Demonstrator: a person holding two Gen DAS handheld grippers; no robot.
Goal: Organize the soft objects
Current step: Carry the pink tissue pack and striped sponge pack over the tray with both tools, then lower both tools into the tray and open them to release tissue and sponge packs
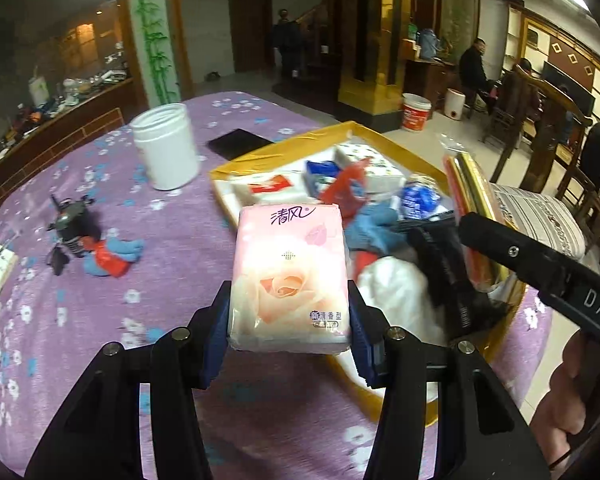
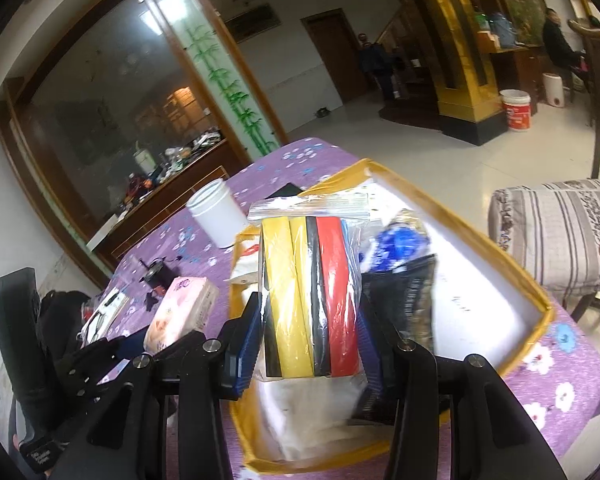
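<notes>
My left gripper [image 1: 288, 320] is shut on a pink tissue pack [image 1: 290, 276] with a rose print, held above the purple tablecloth just left of the yellow-rimmed box [image 1: 284, 148]. The pack also shows in the right wrist view [image 2: 182, 312]. My right gripper [image 2: 310, 340] is shut on a clear bag of yellow, black and red foam pieces [image 2: 312, 296], held over the box [image 2: 480, 236]. The box holds tissue packs [image 1: 364, 164], a blue cloth [image 1: 372, 228], a white soft item [image 1: 396, 288] and a dark item [image 1: 444, 268].
A white jar [image 1: 166, 146] and a black flat slab [image 1: 238, 143] stand behind the box. A small dark gadget [image 1: 70, 224] and a blue-red cloth [image 1: 112, 256] lie on the table's left. A striped cushioned seat [image 2: 556, 232] is at the right.
</notes>
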